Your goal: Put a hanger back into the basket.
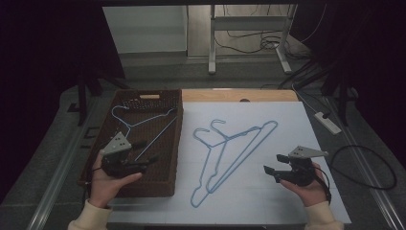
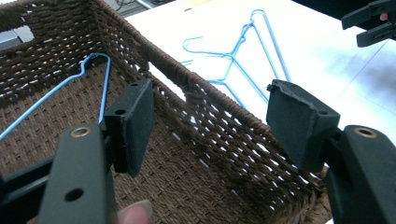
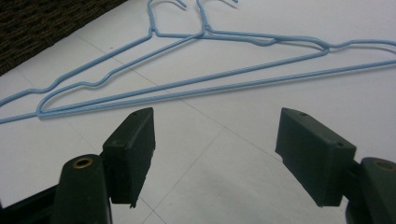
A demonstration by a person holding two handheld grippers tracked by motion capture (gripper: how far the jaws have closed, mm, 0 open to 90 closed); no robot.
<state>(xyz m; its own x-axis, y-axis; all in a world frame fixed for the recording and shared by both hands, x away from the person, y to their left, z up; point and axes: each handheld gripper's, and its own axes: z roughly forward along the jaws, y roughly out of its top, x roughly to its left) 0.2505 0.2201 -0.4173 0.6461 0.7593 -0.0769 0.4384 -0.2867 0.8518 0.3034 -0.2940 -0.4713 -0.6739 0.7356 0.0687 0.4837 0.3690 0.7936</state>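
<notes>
A: Hangers (image 1: 230, 148) (two, blue wire, overlapping) lie on the white sheet (image 1: 287, 201), long axis diagonal, hooks toward the far-left.
B: Right gripper (image 1: 272, 170) released, just beside them; left gripper (image 1: 149, 152) released over the basket (image 1: 158, 190).

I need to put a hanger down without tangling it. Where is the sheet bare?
Bare: the white sheet right of the two overlapping hangers, toward the right tongs, and its near edge. Crowded: the sheet's middle, and the basket, which holds a hanger.
</notes>
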